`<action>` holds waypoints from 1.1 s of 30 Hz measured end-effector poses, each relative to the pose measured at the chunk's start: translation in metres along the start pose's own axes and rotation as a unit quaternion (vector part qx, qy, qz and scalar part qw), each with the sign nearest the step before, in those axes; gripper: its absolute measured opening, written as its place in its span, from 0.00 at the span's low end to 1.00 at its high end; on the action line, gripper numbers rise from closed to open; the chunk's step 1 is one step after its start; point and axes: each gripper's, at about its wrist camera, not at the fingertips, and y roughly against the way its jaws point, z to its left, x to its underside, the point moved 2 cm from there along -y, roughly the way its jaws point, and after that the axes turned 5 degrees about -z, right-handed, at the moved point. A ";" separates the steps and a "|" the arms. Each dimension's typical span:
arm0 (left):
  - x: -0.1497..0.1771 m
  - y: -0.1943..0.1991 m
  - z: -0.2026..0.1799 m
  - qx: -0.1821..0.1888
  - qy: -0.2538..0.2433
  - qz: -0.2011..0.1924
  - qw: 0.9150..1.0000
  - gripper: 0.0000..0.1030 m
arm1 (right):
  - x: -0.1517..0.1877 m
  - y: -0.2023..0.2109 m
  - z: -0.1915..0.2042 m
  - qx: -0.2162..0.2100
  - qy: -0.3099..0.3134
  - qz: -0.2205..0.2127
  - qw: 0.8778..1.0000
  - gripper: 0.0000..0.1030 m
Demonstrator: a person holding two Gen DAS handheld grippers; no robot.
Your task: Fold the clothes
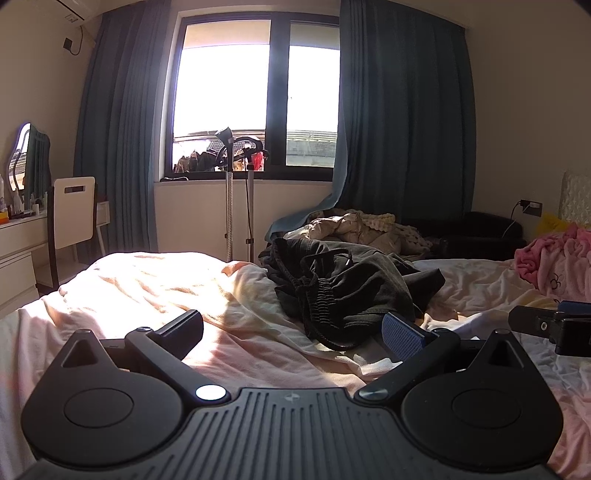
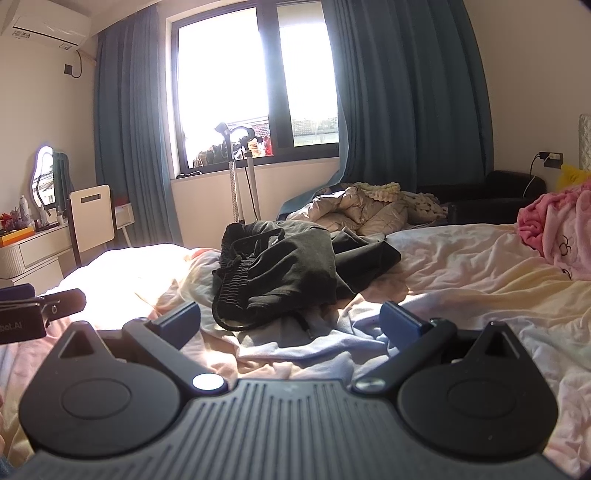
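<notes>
Left gripper [image 1: 295,328] and right gripper [image 2: 291,321] gape wide, empty, short of crumpled black garment [image 2: 288,266]; folding unstarted.

One text fragment is legible. In the right wrist view, pale letters reading "bot.AI" stand on the dark side face of the left gripper [image 2: 40,314], at the picture's left edge; the start of the word is cut off by the frame. The air conditioner [image 2: 44,27], high above that gripper, carries small stickers; their print is too small to read.
</notes>
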 end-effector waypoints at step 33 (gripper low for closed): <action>-0.003 -0.001 0.000 0.000 -0.002 0.002 1.000 1.00 | -0.009 0.000 -0.003 -0.013 -0.013 -0.005 1.000 1.00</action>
